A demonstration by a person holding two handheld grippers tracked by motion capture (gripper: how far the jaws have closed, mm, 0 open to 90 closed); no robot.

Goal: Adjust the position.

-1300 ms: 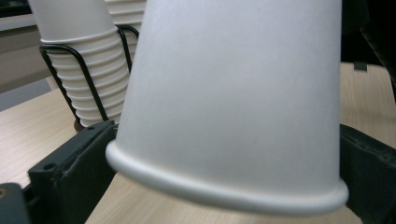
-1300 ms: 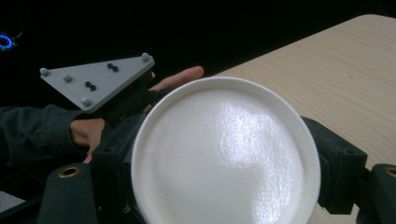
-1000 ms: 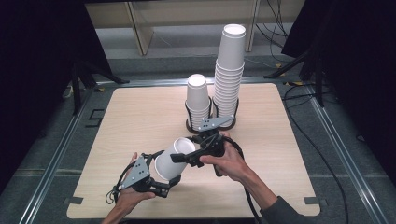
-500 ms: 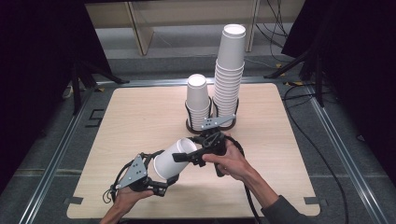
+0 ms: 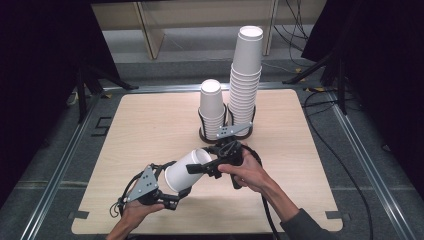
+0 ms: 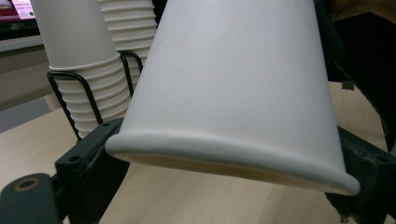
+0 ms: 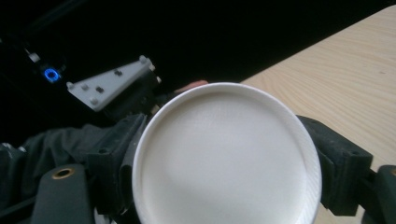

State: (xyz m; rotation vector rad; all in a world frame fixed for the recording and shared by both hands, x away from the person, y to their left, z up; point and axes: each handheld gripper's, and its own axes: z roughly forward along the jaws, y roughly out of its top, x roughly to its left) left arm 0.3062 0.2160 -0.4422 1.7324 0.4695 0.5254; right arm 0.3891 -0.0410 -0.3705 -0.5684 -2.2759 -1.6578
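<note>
A white paper cup [image 5: 182,171] lies tilted in the air over the front of the wooden table [image 5: 150,125], held from both ends. My left gripper [image 5: 172,184] has its jaws on either side of the cup's wide rim end [image 6: 233,84]. Those jaws have just been closing, and the pads now press on the rim. My right gripper [image 5: 198,163] comes in from the right, shut on the cup's narrow end. The round base [image 7: 224,158] faces its camera between the two pads.
Two stacks of white cups stand in a black wire holder [image 5: 225,134] at the table's middle: a short stack [image 5: 211,107] and a tall stack [image 5: 246,75]. They sit just behind the right hand [image 5: 250,175]. Cables trail off the table's right side.
The left gripper's jaws have drawn in against the cup's rim end. Both hands and the cup stay where they were.
</note>
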